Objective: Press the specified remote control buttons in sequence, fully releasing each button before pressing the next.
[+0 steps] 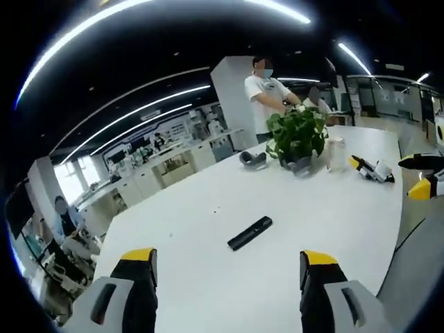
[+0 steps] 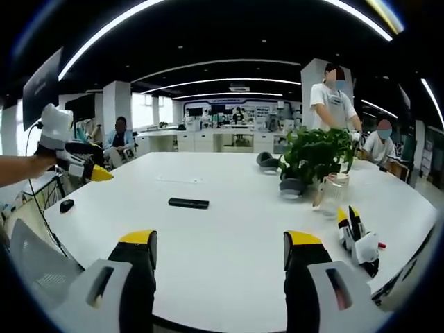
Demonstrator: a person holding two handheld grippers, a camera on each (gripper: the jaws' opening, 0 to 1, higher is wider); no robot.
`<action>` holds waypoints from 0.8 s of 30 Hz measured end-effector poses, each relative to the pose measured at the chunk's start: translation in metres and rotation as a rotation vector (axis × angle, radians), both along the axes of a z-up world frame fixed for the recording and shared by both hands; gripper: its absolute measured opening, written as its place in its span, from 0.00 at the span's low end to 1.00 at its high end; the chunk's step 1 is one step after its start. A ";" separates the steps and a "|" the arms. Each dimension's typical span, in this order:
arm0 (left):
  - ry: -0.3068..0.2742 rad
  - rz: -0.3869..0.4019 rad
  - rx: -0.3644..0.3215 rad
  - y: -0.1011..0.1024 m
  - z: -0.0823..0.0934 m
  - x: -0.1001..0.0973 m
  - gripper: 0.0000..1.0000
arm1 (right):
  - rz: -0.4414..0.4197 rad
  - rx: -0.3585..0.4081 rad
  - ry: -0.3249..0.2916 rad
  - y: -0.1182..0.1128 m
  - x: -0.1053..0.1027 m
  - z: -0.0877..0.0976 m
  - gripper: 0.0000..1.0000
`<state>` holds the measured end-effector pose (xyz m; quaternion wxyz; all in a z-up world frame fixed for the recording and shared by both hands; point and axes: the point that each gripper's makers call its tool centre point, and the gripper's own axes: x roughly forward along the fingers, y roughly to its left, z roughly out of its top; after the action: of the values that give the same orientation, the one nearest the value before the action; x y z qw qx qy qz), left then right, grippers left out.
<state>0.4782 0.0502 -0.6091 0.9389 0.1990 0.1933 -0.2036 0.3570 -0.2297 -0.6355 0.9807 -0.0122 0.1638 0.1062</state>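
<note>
I see the black remote control [image 1: 250, 233] lying flat on the white worktop [image 1: 208, 277], just ahead of my left tongs [image 1: 229, 270], long axis slanting up-right, farther from my right tongs [image 2: 218, 260]; both pairs gape apart, empty.

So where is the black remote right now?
The black remote lies flat on the white table, out in the open ahead of the left gripper's jaws. The potted plant stands farther back; in the right gripper view the remote is left of it.
</note>
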 end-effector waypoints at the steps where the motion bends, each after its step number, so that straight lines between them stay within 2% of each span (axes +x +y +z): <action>1: 0.005 -0.007 0.006 -0.002 0.000 0.004 0.88 | -0.001 0.000 0.000 0.000 0.000 0.000 0.77; 6: 0.034 -0.045 0.028 -0.012 0.000 0.016 0.87 | -0.006 -0.005 0.014 -0.001 0.000 -0.002 0.77; 8: 0.062 -0.058 0.051 -0.015 -0.003 0.020 0.83 | -0.010 -0.001 0.015 -0.002 0.000 -0.002 0.76; 11: 0.061 -0.076 0.071 -0.020 -0.003 0.028 0.81 | -0.013 0.002 0.020 -0.002 0.000 -0.003 0.76; 16: 0.100 -0.112 0.104 -0.027 -0.009 0.040 0.79 | -0.009 -0.003 0.031 -0.002 0.000 -0.005 0.75; 24: 0.114 -0.168 0.162 -0.039 -0.012 0.059 0.76 | -0.020 0.002 0.038 -0.004 0.000 -0.006 0.74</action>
<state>0.5374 0.0112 -0.6209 0.8869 0.2779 0.2447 -0.2761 0.3570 -0.2336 -0.6415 0.9784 -0.0073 0.1824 0.0968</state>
